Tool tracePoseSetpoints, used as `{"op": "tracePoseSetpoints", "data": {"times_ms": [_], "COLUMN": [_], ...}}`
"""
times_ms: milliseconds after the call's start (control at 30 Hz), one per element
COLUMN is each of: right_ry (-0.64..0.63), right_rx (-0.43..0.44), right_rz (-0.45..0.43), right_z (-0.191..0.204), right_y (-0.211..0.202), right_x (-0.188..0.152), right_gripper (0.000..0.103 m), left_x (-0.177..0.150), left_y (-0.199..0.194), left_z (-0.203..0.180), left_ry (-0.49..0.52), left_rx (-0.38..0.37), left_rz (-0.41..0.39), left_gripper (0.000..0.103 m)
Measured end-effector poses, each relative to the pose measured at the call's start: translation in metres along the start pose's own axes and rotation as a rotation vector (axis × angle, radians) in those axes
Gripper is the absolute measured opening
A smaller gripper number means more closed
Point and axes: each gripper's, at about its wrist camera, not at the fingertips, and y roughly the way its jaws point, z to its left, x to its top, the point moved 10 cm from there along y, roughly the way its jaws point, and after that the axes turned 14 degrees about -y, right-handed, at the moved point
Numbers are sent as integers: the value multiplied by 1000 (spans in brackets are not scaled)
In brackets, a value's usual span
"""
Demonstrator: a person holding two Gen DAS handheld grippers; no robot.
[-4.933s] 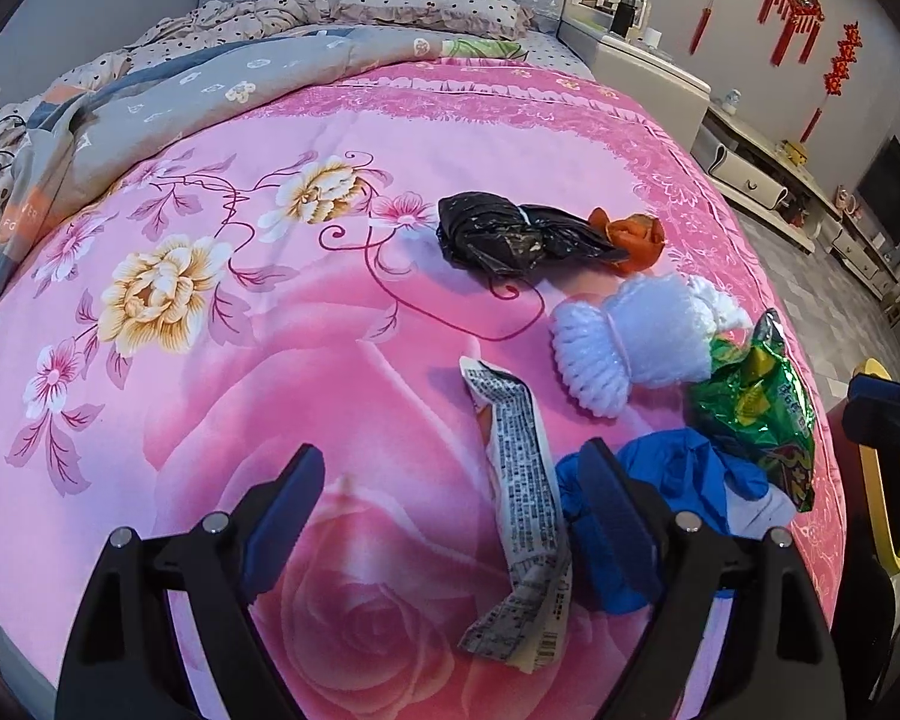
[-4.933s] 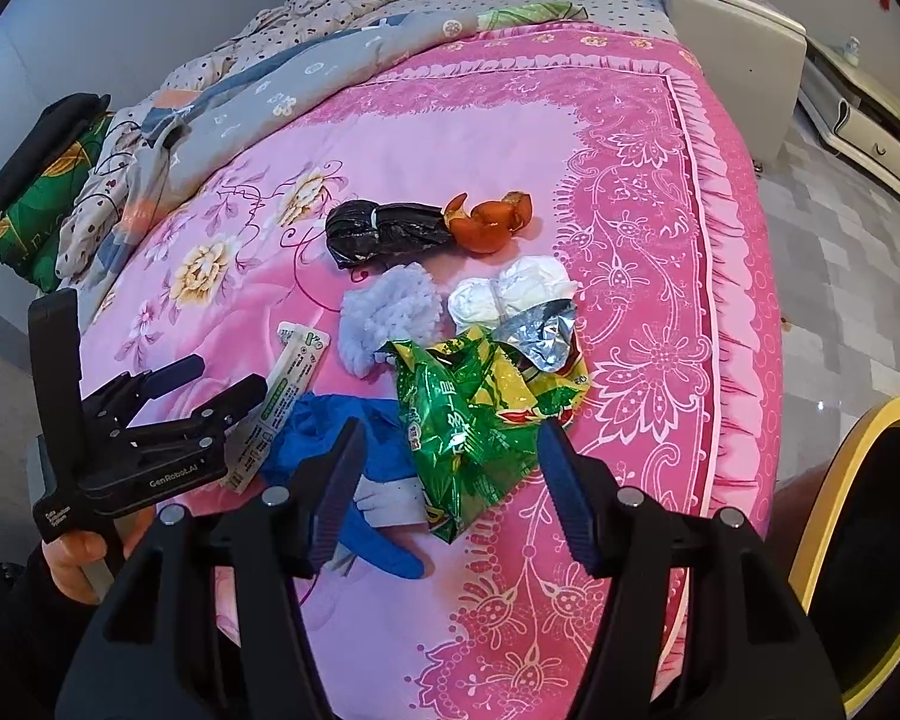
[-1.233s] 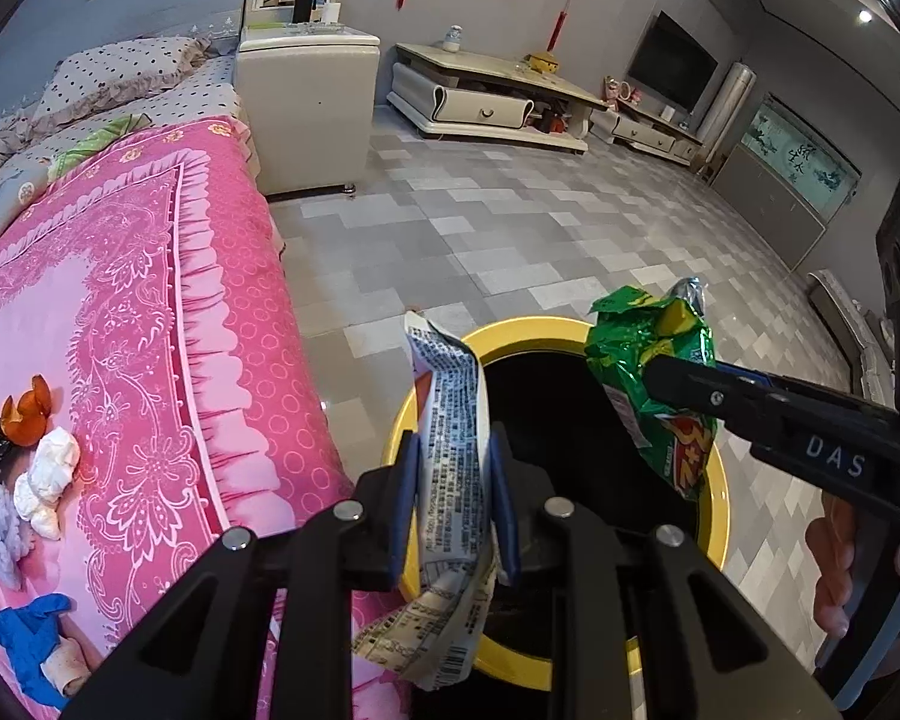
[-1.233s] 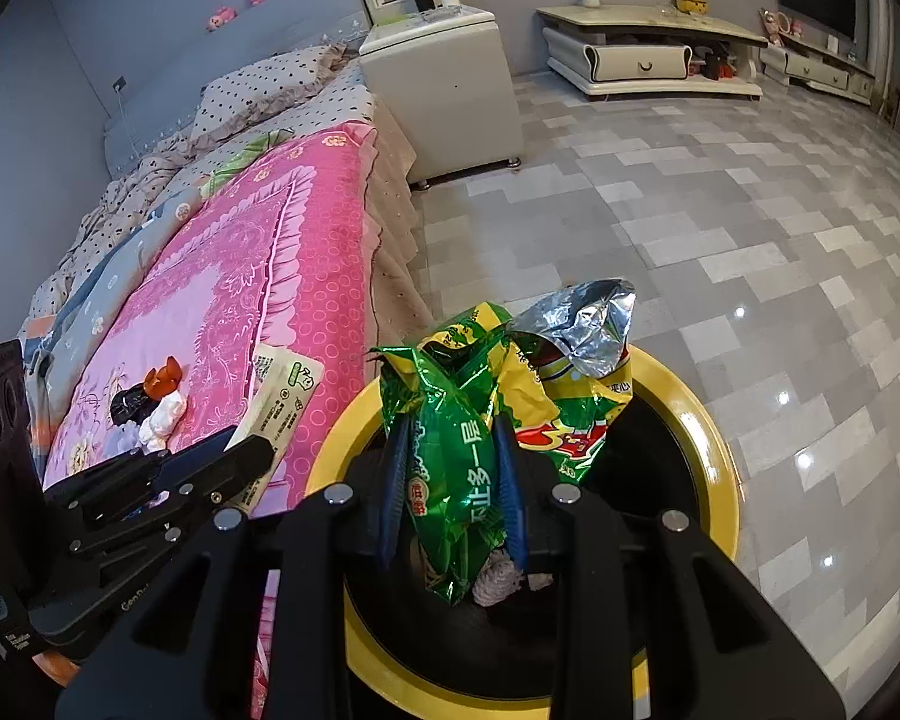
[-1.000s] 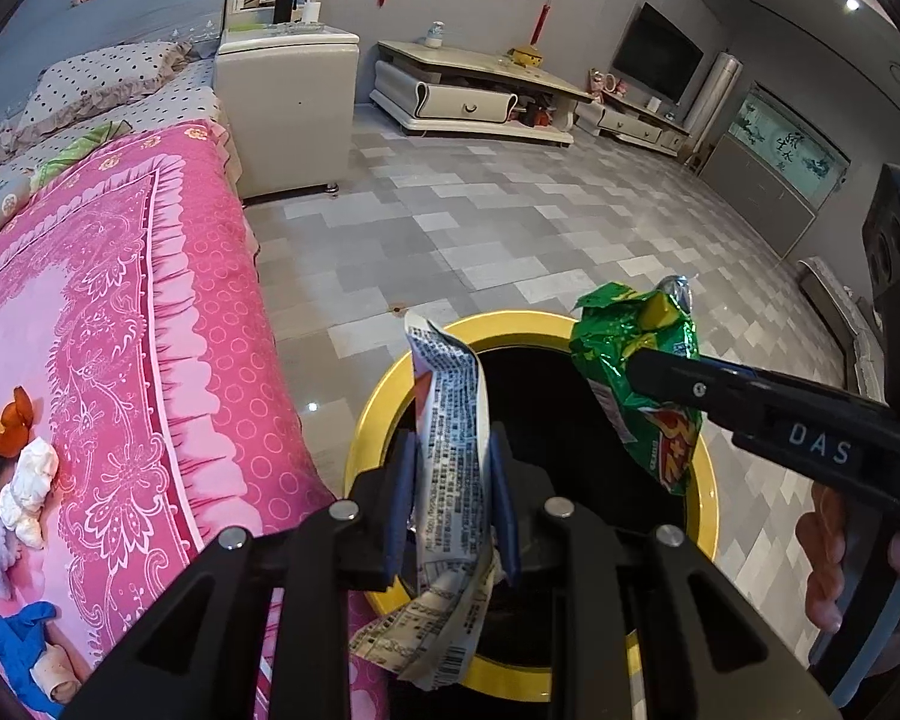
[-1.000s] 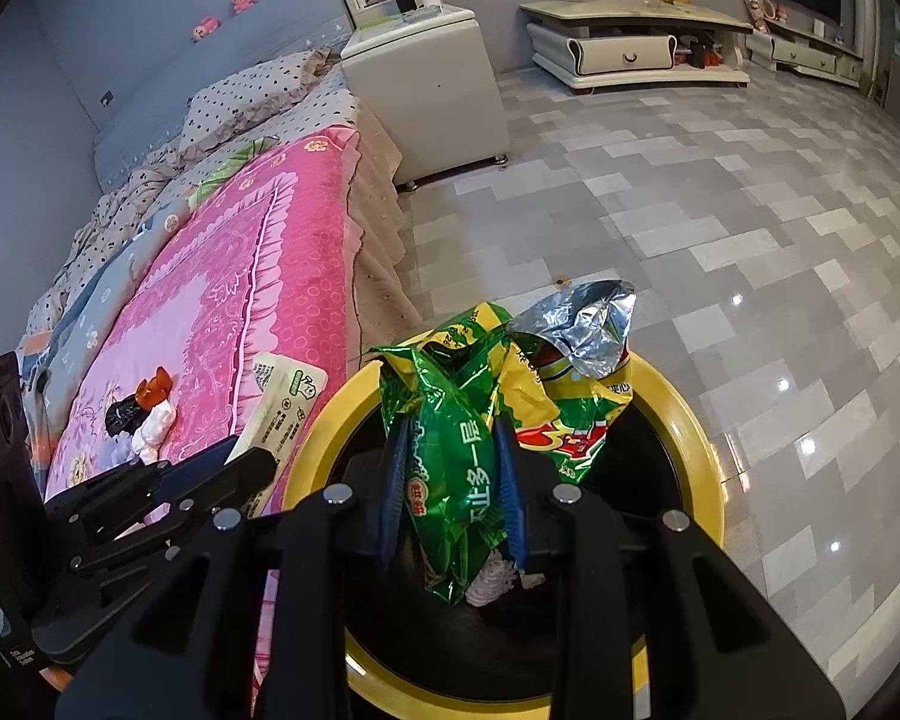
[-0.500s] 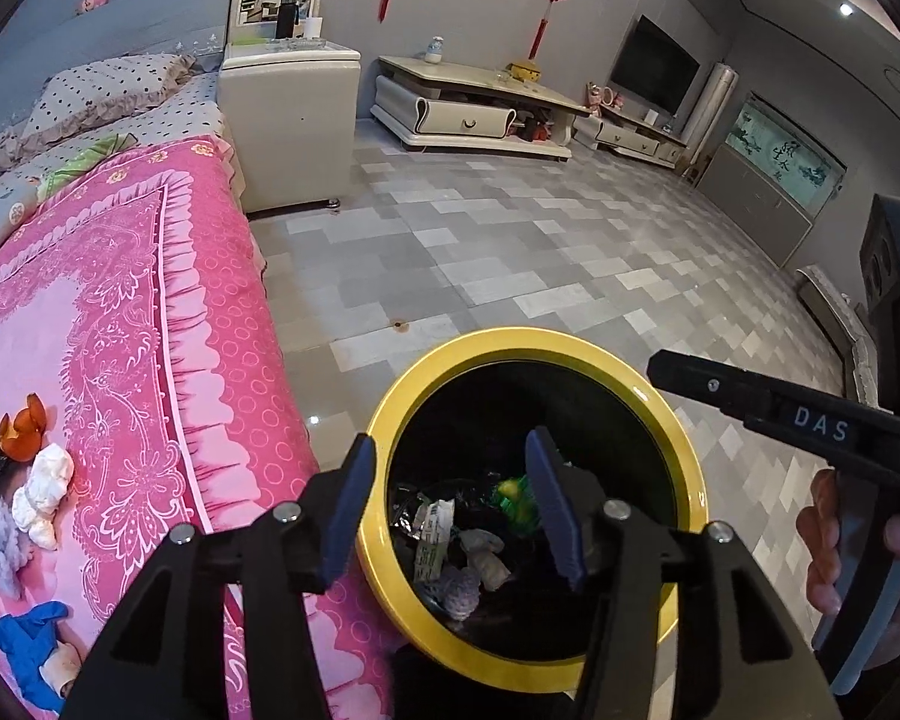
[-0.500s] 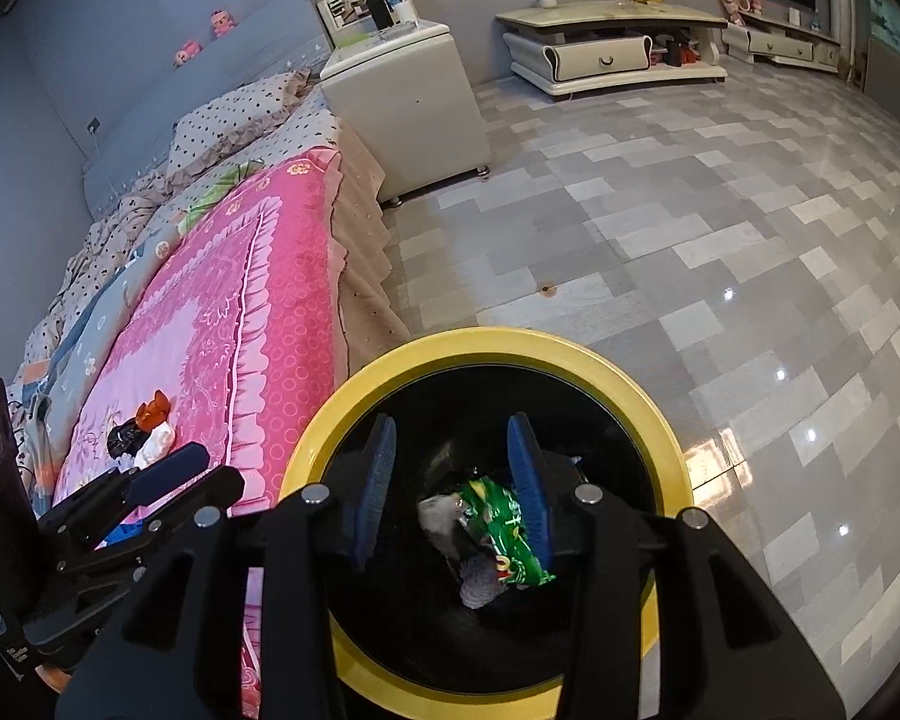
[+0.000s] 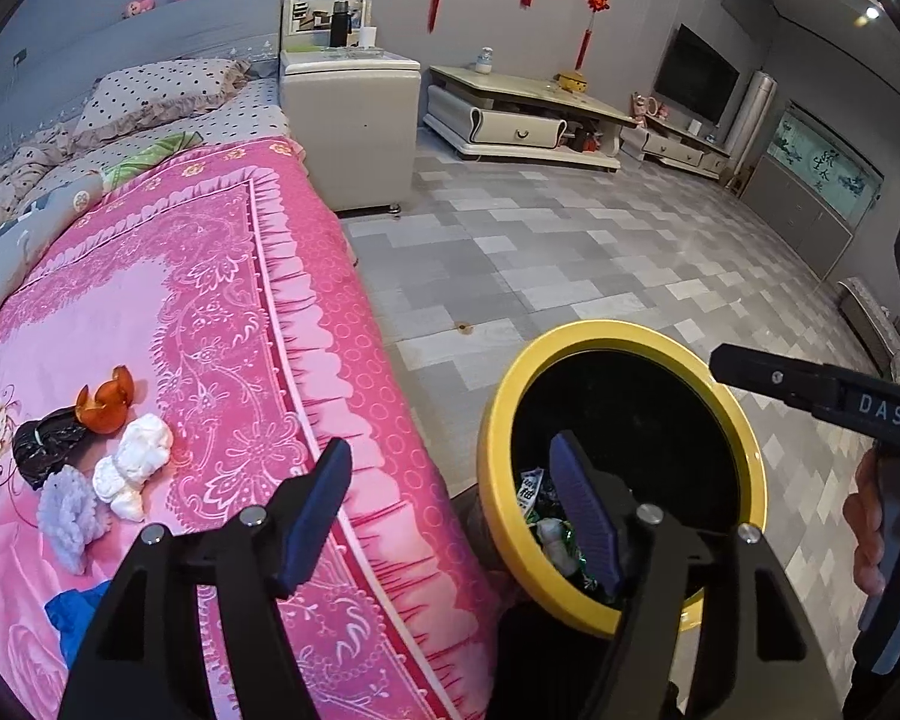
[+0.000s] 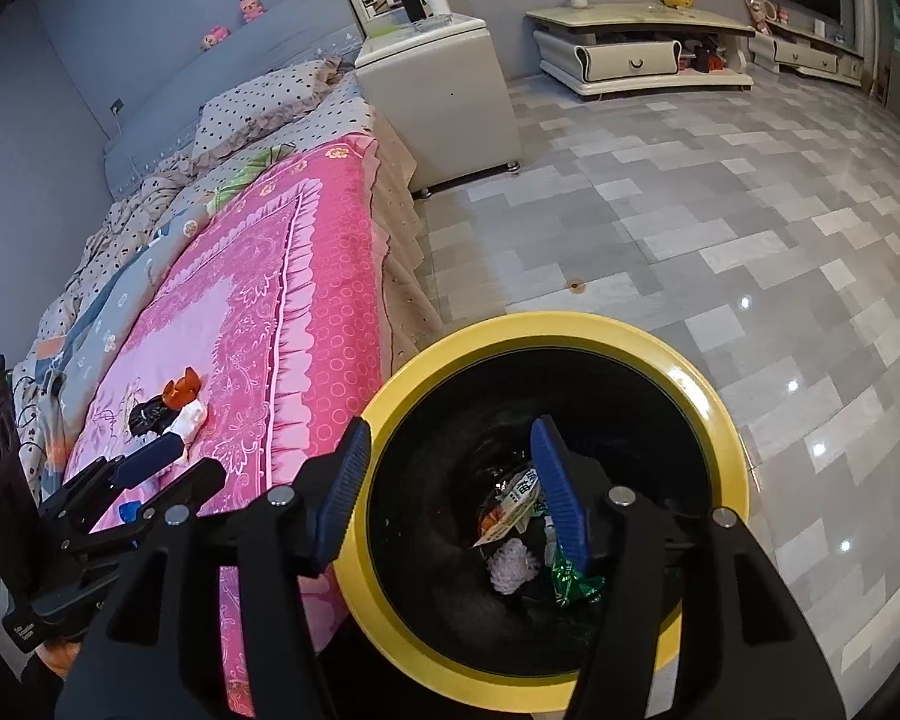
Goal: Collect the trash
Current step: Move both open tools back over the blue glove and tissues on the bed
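Now both of my grippers hang empty by the bin, a black tub with a yellow rim that stands on the floor tight against the bed's frilled edge. My left gripper straddles that seam, one blue pad over the pink quilt and the other over the bin's near rim; its jaws have just been opening and stand spread with nothing between them. My right gripper hangs over the bin's mouth, its jaws likewise just opened and apart, pinching nothing.

Beyond the bin the grey tiled floor lies open up to the white nightstand at the bed's head and the low TV cabinet by the far wall.

Down in the bin lie a printed wrapper, a green snack bag and a pale fluffy lump; my right pad hides part of them, and the rest of the bottom is too dark to read.

Left of the bin, on the quilt, more trash waits: a black bag touching an orange peel, crumpled white tissue just beside them, a grey-white fluffy piece, and a blue scrap half hidden behind my left arm.
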Motion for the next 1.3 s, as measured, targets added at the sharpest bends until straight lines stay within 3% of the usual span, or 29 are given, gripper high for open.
{"op": "tracePoseSetpoints", "data": {"times_ms": [500,900,1300], "right_ry": [-150,-247,-329], "right_rx": [88,177,223], "right_rz": [18,56,131], "right_z": [107,192,264], "right_y": [20,61,120], "right_x": [13,23,26], "right_gripper": [58,58,58], "left_x": [-10,-36,-61], "left_y": [-30,-49,-43], "left_z": [129,235,280], "left_ry": [-113,-212,-294], "left_rx": [137,238,241], "left_rz": [-19,-1,32], "left_gripper": [67,67,67]}}
